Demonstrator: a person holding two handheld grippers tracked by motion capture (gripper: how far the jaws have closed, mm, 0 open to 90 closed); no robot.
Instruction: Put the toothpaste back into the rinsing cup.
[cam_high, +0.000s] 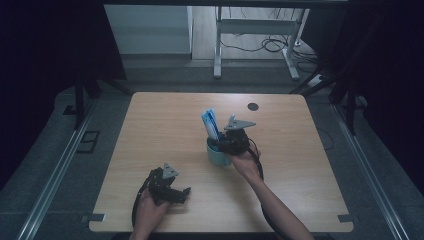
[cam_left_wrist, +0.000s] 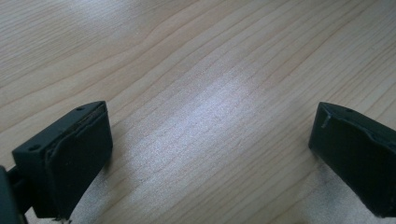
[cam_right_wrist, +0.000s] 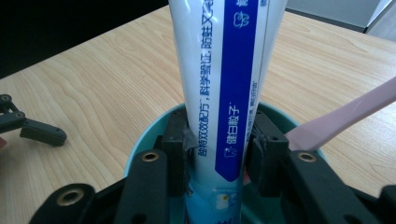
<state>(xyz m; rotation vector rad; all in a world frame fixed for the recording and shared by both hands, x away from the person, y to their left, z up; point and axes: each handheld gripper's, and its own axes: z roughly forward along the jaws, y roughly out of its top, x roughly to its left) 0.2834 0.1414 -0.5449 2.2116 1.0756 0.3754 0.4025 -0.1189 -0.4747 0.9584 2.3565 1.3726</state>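
Observation:
A blue-and-white toothpaste tube (cam_high: 211, 124) stands upright in a teal cup (cam_high: 216, 156) near the middle of the wooden table (cam_high: 165, 125). My right gripper (cam_high: 225, 143) reaches into the cup from the right. In the right gripper view its jaws (cam_right_wrist: 217, 144) flank the tube (cam_right_wrist: 224, 93) inside the cup's rim (cam_right_wrist: 149, 135), and both pads touch the tube's sides. A pink toothbrush handle (cam_right_wrist: 345, 116) leans out of the cup at the right. My left gripper (cam_high: 179, 194) rests near the table's front edge, its jaws (cam_left_wrist: 210, 154) wide apart over bare wood.
A dark round grommet (cam_high: 253, 106) sits in the tabletop at the back right. Beyond the far edge stand a white desk frame (cam_high: 255, 30) and loose cables on the floor. Part of the left gripper (cam_right_wrist: 37, 130) lies on the table left of the cup.

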